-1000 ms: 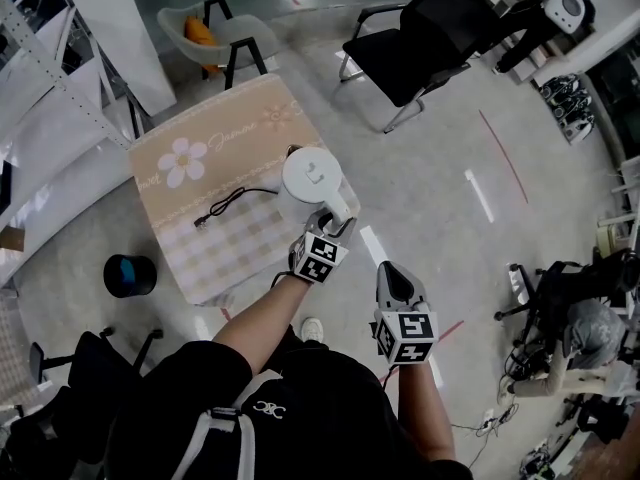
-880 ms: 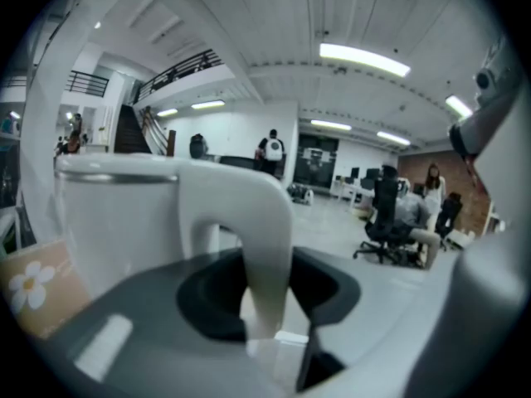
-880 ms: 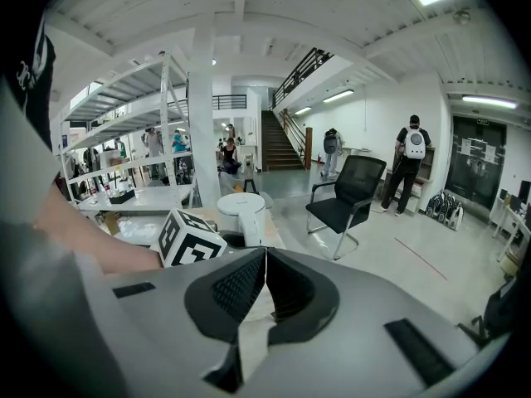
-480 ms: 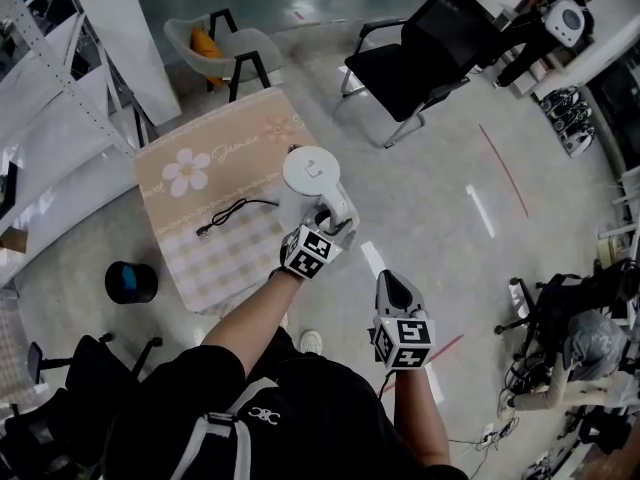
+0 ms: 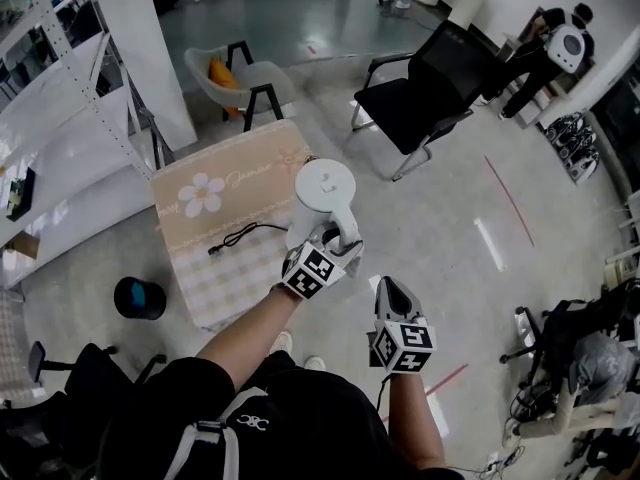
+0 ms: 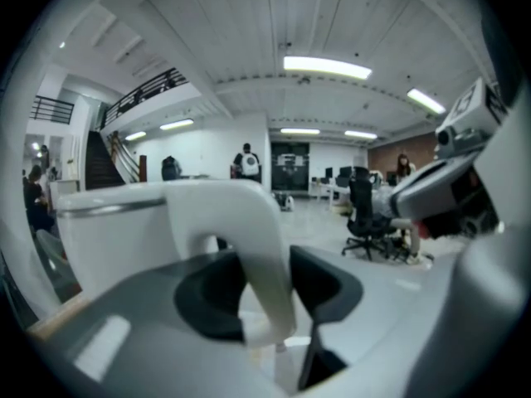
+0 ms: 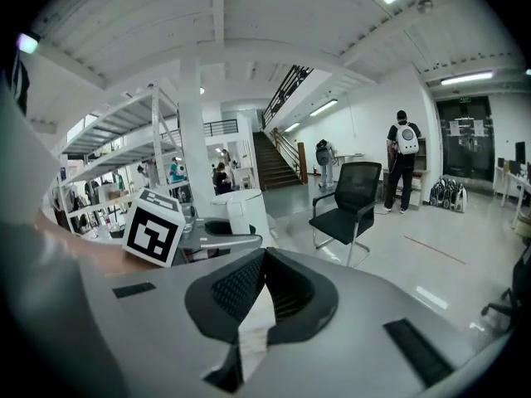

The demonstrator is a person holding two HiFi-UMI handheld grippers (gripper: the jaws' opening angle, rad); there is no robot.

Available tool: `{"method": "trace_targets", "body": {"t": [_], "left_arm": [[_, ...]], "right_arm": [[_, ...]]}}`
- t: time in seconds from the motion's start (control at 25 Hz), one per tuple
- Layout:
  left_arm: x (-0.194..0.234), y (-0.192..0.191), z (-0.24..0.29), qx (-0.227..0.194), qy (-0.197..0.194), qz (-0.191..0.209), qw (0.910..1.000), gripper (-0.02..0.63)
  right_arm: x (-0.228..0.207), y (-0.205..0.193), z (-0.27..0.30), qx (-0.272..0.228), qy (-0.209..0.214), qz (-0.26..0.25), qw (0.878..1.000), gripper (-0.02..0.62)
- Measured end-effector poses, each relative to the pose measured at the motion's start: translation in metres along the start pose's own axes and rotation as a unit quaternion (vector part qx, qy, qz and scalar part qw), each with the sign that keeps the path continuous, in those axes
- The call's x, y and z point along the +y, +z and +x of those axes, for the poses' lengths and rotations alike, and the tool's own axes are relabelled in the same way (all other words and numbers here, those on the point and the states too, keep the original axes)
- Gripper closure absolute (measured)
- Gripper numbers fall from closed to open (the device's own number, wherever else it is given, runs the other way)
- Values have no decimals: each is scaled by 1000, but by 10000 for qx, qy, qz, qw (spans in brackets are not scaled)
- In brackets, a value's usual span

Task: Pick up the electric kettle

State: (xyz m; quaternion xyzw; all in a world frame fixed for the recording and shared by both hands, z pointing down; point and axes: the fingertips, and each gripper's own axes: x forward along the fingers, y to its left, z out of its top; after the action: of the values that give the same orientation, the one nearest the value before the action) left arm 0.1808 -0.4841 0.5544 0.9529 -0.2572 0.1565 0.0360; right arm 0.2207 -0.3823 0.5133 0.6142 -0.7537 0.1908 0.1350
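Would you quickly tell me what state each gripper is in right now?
Left gripper: tongs closed on the electric kettle by its handle, just eased open slightly.
Right gripper: tongs closed, empty.

**White kettle, peach cloth**

The kettle [image 5: 325,190] is white. The tablecloth [image 5: 180,223] is peach, with a white daisy [image 5: 203,196] at nine o'clock of the kettle and pale checks toward seven. The cord [image 5: 240,236] is black. At eight o'clock, a black bin [image 5: 140,298], blue inside
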Motion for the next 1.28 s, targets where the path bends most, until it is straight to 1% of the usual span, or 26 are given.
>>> {"method": "trace_targets", "body": {"t": [0.08, 0.28, 0.44, 0.64, 0.84, 1.08, 1.28], "left_arm": [[-7, 10, -8, 12, -41, 3, 10000, 448], [-21, 32, -29, -53, 1, -54, 10000, 446], [-26, 45, -45, -154, 157, -19, 9998, 446], [-38, 59, -65, -125, 200, 85, 9997, 446], [-46, 61, -86, -261, 207, -123, 9994, 443], [-61, 50, -94, -25, 210, 220, 9995, 443], [-63, 54, -100, -54, 257, 201, 9995, 443]], "right_arm": [[-1, 14, -1, -216, 53, 76, 9997, 597], [-6, 40, -2, -594, -58, 142, 9981, 597], [-2, 48, -4, -707, 36, 197, 9973, 597], [7, 57, -9, -856, 157, 236, 9959, 597], [16, 64, -12, -1019, 283, 197, 9942, 597], [31, 63, -9, -1028, 477, 115, 9935, 597], [29, 67, -11, -1138, 436, 182, 9924, 597]]}}
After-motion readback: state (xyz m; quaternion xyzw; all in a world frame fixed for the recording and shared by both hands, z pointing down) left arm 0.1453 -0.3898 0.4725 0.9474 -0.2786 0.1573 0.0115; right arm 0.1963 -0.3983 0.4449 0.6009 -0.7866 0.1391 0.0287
